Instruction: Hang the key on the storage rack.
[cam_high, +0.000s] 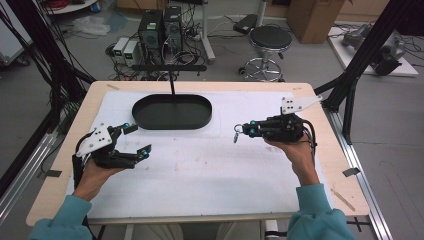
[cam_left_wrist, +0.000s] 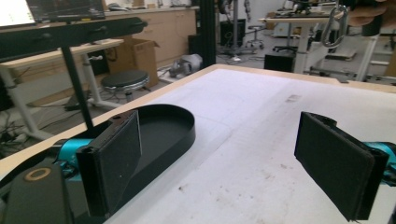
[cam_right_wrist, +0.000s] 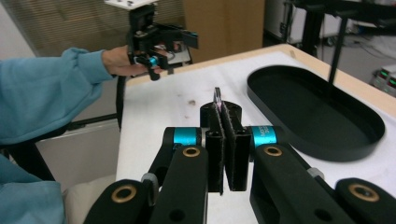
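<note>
The carabiner (cam_high: 237, 133), a small silver clip, is pinched between the closed jaws of the right hand-held gripper (cam_high: 245, 131), which holds it in the air above the white mat toward the right of the desk; in the right gripper view its thin metal edge (cam_right_wrist: 217, 97) sticks up from between the two pads pressed together, and in the left gripper view it hangs at the top right (cam_left_wrist: 336, 25).

The desk (cam_high: 95, 95) is a light wooden top, mostly covered by a white mat (cam_high: 200, 170) with faint stains. At the far middle of the mat lies a black oval tray (cam_high: 172, 112), shallow-walled, with a thin black stand rising behind it.

The left hand-held gripper (cam_high: 138, 140) hangs over the mat's left part, near the tray's left end, its jaws spread wide with nothing between them.
</note>
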